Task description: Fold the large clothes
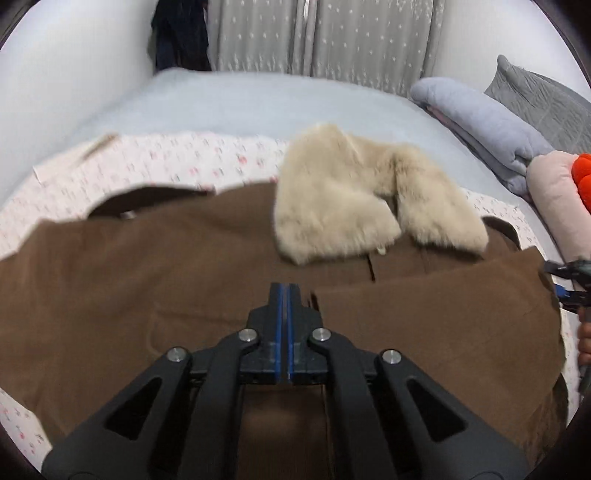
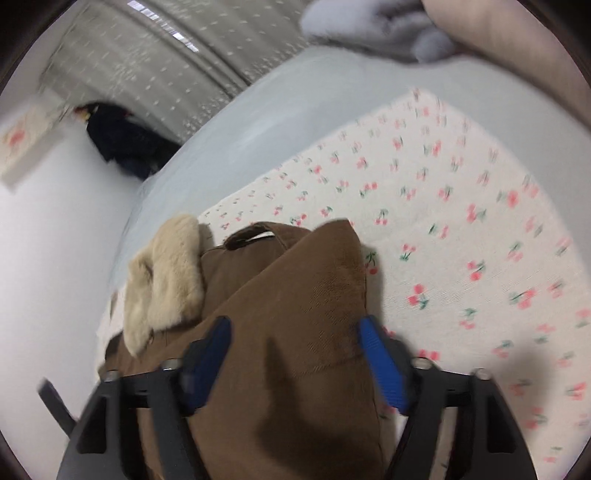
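Note:
A brown coat (image 1: 155, 266) with a cream fur collar (image 1: 354, 195) lies spread on a cherry-print sheet (image 1: 177, 162) on the bed. My left gripper (image 1: 285, 291) is shut, its fingers pressed together over the middle of the coat; I cannot see cloth between them. My right gripper (image 2: 295, 332) is open, its blue pads (image 2: 373, 343) either side of a folded brown coat flap (image 2: 317, 295). The collar also shows in the right wrist view (image 2: 162, 273). The right gripper shows at the coat's right edge in the left wrist view (image 1: 565, 284).
Folded grey bedding (image 1: 480, 122), a grey pillow (image 1: 539, 92) and a pink cushion (image 1: 554, 184) sit at the bed's right. Dark clothing (image 1: 181, 33) hangs by the curtains (image 1: 314, 37). The pale blue bed cover (image 1: 240, 99) stretches beyond the coat.

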`<state>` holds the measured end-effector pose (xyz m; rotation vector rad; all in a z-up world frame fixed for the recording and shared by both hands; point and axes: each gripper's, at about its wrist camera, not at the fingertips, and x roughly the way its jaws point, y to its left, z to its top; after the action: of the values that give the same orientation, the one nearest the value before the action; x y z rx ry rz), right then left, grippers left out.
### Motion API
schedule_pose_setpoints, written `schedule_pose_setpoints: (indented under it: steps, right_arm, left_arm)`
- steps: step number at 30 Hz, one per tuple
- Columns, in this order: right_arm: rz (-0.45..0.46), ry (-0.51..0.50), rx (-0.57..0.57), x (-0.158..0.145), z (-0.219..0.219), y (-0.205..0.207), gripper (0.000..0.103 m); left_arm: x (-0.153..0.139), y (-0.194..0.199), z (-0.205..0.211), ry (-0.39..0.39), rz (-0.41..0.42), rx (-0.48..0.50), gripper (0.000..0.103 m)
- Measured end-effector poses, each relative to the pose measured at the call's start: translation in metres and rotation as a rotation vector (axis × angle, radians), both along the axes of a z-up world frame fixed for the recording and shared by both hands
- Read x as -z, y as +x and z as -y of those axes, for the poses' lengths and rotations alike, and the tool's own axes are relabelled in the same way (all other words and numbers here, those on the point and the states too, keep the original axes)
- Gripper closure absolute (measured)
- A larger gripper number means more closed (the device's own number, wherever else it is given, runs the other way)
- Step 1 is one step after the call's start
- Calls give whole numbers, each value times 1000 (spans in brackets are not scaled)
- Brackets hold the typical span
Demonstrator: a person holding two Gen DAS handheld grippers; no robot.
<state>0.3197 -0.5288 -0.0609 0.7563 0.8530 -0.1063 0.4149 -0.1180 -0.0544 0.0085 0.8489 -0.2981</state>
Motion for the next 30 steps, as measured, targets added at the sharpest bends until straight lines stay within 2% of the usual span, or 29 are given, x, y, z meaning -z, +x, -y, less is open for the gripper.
schedule_pose_setpoints:
  steps: [1, 2, 3, 5, 7, 10, 12, 14, 16, 19, 24, 27, 30]
  right_arm:
    - [-17, -15, 10, 5, -1, 4, 69]
    - [-36, -51, 12, 9, -3, 7, 77]
    - [-38, -113, 15, 10, -8, 10, 80]
    - [-61, -228, 13, 9, -20, 13, 81]
    - [-94, -347, 7, 9, -34, 17, 77]
    - [-113, -450, 15, -4, -51, 14, 66]
    - [-101, -460, 1, -16, -59, 5, 46]
    - [-68, -470, -18, -26, -69, -9, 37]
    - [-51, -482, -45, -34, -82, -19, 34]
    - [-59, -490, -78, -45, -104, -30, 33]
    - [-30, -492, -120, -68, -139, -62, 20]
    - [-15, -483, -119, -78, -158, -81, 19]
    - [5, -471, -129, -85, -180, -102, 18]
  left_arm:
    - [2, 0, 2, -19, -15, 17, 88]
    - [3, 1, 0, -47, -28, 28, 66]
    - [3, 2, -2, -70, -31, 29, 43]
    - [2, 4, -5, -120, -25, 23, 29]
    - [8, 6, 4, -130, -53, 40, 29]
    - [19, 8, 11, -82, -108, 50, 29]
    - [17, 1, 9, -59, -109, 48, 29]
    - [10, -8, 3, -44, -95, 41, 27]
    - [4, -15, -4, -22, -97, 28, 19]
    - [-3, -27, -21, 11, -110, -10, 18]
    - [-20, -50, -67, 95, -128, -91, 16]
    - [-32, -66, -106, 143, -102, -173, 6]
    - [-36, -77, -154, 156, -103, -285, 6]
